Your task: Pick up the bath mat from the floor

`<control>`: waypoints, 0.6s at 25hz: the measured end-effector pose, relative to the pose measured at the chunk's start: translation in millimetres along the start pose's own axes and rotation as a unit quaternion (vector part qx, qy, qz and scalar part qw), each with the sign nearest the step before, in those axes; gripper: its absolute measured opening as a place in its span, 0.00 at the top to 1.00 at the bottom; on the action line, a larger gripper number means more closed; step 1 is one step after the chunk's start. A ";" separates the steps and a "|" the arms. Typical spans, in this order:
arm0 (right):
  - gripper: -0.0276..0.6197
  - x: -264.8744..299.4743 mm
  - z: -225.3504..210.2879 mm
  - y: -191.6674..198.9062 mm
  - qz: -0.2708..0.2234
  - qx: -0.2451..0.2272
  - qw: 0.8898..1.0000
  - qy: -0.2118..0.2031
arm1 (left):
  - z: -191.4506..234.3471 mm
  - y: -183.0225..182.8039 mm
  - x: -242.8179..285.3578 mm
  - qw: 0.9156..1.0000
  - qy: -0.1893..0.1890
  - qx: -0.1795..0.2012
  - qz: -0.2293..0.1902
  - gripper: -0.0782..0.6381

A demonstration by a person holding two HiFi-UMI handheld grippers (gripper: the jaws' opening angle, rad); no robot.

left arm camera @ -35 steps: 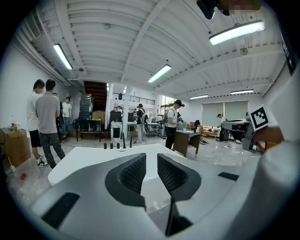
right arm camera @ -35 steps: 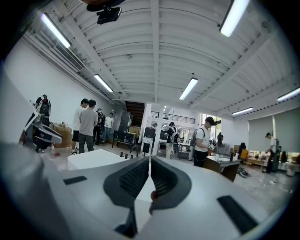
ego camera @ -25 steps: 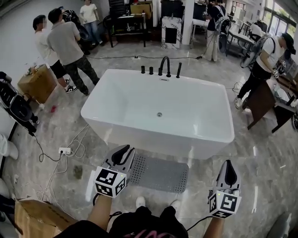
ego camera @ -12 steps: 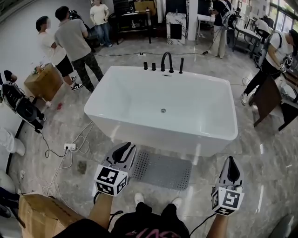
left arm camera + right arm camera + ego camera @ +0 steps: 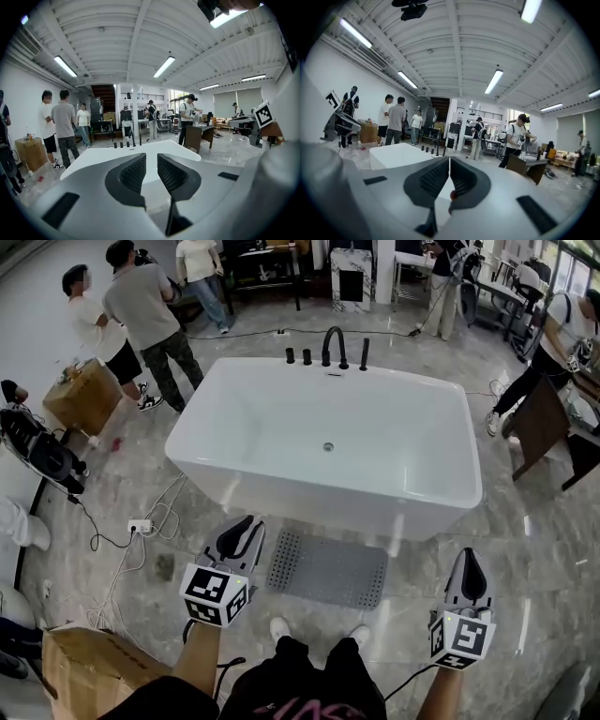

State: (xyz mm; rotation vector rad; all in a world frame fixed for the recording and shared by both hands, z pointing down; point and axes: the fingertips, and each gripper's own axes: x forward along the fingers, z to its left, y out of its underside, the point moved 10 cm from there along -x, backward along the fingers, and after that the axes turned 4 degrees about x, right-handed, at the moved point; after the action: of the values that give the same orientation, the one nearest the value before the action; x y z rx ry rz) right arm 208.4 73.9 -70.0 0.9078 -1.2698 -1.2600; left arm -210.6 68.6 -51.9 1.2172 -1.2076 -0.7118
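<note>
The grey perforated bath mat (image 5: 328,568) lies flat on the marble floor against the front of the white bathtub (image 5: 309,504). My left gripper (image 5: 242,524) hovers just left of the mat's left edge. Its jaws stand a narrow gap apart with nothing between them (image 5: 151,164). My right gripper (image 5: 468,561) is out to the right of the mat, apart from it, and its jaws are shut and empty (image 5: 449,168). Both gripper views look level over the tub (image 5: 117,157) (image 5: 393,157), so the mat is hidden in them.
A black faucet set (image 5: 330,348) stands on the tub's far rim. A power strip with cables (image 5: 139,526) lies on the floor at the left, and a cardboard box (image 5: 89,671) sits near left. Several people (image 5: 141,315) stand behind, with tables at the right.
The right gripper has drifted a little forward and lower. The left gripper has hardly moved, both jaws stand as before, and the mat lies untouched.
</note>
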 end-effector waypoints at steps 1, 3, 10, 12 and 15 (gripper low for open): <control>0.93 1.1 -0.2 1.8 0.004 -0.001 1.000 -0.001 | 0.4 1.6 2.3 1.000 0.000 -0.001 0.003 0.78; 0.93 3.8 0.9 6.9 0.013 -0.005 1.000 -0.003 | 1.3 6.1 6.5 1.000 0.001 -0.001 0.008 0.78; 0.93 31.2 3.7 21.9 0.032 -0.006 0.999 -0.012 | 2.6 20.7 32.6 1.000 0.011 0.012 0.026 0.78; 0.93 31.3 2.3 37.1 0.039 -0.006 0.999 -0.014 | -2.8 35.1 34.9 0.999 0.014 0.013 0.034 0.78; 0.93 37.1 1.9 63.7 0.043 -0.006 0.999 -0.016 | -4.3 59.8 41.6 0.999 0.005 0.006 0.038 0.78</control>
State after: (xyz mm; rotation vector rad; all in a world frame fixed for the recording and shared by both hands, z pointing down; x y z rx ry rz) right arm 212.1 47.4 -1.3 0.8176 -1.3125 -1.2173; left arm -206.0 47.5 17.8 1.1771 -1.2443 -0.6432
